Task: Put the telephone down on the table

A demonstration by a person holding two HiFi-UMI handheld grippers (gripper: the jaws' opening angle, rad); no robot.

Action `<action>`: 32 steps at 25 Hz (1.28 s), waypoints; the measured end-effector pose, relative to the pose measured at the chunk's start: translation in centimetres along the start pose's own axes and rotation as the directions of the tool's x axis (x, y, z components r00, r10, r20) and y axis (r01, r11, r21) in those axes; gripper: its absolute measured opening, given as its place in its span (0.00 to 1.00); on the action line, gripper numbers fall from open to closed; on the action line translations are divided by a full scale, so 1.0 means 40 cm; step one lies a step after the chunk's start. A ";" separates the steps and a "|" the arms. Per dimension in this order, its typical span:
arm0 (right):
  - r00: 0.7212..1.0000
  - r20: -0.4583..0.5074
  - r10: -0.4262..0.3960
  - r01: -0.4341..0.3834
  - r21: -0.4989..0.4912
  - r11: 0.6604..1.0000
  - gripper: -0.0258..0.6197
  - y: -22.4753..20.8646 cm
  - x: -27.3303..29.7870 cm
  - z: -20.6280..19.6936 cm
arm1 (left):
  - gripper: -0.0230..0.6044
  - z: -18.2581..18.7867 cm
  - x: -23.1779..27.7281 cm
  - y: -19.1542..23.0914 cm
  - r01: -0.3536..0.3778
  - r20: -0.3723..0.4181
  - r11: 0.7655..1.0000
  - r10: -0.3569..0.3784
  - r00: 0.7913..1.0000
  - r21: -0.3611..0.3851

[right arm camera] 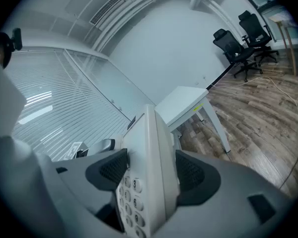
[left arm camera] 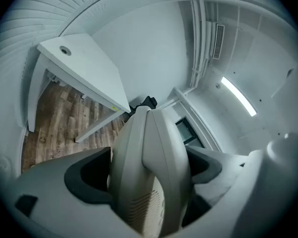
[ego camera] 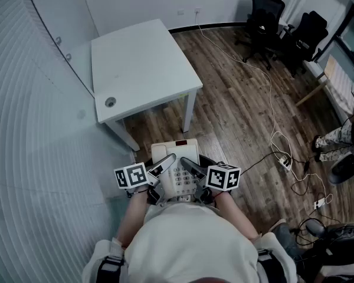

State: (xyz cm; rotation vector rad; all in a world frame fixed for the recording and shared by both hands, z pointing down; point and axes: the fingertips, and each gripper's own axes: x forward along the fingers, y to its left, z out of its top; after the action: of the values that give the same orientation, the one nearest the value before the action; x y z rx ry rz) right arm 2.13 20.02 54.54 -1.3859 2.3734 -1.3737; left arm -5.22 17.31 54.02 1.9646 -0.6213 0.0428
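Note:
A cream desk telephone with a keypad and a red display hangs in the air close to my chest, over the wooden floor. My left gripper is shut on its left side, where the handset lies between the dark pads. My right gripper is shut on the telephone's right side, and the number keys show between its pads. The white square table stands ahead of me, apart from the telephone, with a round cable hole near its left corner.
A glass wall with blinds runs along the left. Black office chairs stand at the back right. A white cable and a power strip lie on the floor to the right, near another person's legs.

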 end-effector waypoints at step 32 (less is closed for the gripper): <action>0.999 -0.027 0.018 -0.018 -0.011 1.000 0.52 0.000 -0.013 0.014 | 0.72 -0.004 0.004 -0.016 -0.008 0.032 1.000 0.009 0.999 -0.016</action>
State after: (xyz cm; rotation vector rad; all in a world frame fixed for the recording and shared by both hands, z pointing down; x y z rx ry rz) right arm 2.69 20.02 54.01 -1.3540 2.4075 -1.3852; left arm -4.75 17.62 53.60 1.9507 -0.6493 0.0118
